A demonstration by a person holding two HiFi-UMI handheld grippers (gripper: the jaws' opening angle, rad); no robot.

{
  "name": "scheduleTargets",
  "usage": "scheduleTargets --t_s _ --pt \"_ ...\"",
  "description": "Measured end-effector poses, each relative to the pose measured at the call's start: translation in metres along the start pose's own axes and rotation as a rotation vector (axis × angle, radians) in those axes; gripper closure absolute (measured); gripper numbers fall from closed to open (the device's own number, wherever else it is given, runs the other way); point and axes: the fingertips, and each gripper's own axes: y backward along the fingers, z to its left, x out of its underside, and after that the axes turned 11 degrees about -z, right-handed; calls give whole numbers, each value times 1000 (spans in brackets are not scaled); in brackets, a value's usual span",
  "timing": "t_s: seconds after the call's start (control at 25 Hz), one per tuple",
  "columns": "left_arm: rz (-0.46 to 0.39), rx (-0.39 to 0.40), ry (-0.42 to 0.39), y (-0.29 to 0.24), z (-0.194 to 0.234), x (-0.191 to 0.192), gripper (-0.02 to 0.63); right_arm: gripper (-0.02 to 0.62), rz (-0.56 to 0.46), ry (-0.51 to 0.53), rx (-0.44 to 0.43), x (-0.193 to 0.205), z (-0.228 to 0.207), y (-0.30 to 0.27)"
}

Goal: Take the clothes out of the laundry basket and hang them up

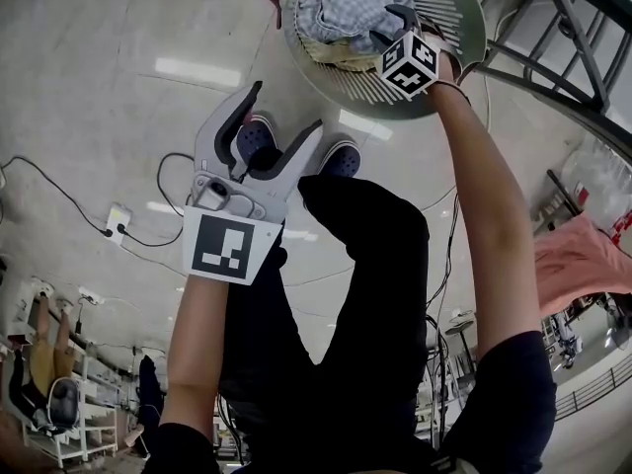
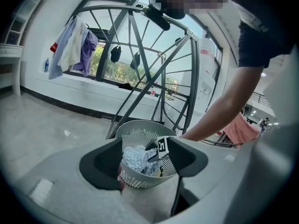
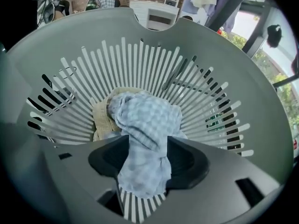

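The grey slatted laundry basket [image 1: 456, 8] [image 2: 140, 126] [image 3: 140, 55] stands on the floor in front of the person's feet. A blue-and-white checked cloth [image 1: 351, 3] [image 2: 134, 155] [image 3: 145, 118] lies on top in it, over a beige cloth [image 3: 100, 120]. My right gripper [image 1: 383, 28] [image 3: 142, 160] reaches steeply down into the basket, and its jaws are shut on a fold of the checked cloth, which fills the gap between the pads. My left gripper [image 1: 286, 107] [image 2: 145, 164] hangs open and empty short of the basket, pointing at it.
A dark metal drying rack [image 1: 563, 28] [image 2: 140, 55] rises just behind the basket. Hung clothes [image 2: 72, 45] show at the window, and a pink cloth [image 1: 578, 260] [image 2: 240, 129] hangs at the right. A power strip with cables [image 1: 118, 220] lies on the floor at the left.
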Motion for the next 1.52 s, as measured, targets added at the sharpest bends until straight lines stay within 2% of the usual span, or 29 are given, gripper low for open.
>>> scheduleTargets --t_s 0.16,0.28,0.36,0.52,0.6,0.64,0.72,0.8,1.0,1.24,1.36,1.52 --pt "-25 -4 39 -4 3 -3 307 344 6 90 14 -2 -2 -7" --pt "-21 17 45 -7 2 -1 308 348 66 162 8 6 3 -20" --pt "-24 17 56 -11 3 -1 307 350 86 170 12 11 7 -26" --pt "-30 26 53 -12 3 -1 307 350 29 195 104 0 -3 -19" --pt "-17 33 54 -9 2 2 307 364 14 232 89 -2 -1 -18" --pt "-14 32 57 -9 3 3 307 406 1 231 70 -4 1 -18" --pt "-16 24 63 -8 3 3 307 501 -41 207 50 -11 5 -14" --pt "-16 17 66 -7 3 3 307 543 -81 179 44 -21 8 -7" --pt "12 18 69 4 -13 4 307 545 -103 114 47 -36 10 21" --pt "55 -14 129 19 -34 0 307 552 -150 -85 87 -56 1 76" --pt "69 -25 145 26 -41 -10 307 555 -161 -157 87 -64 0 109" --pt "74 -33 140 36 -45 -38 307 557 -161 -188 87 -76 2 157"
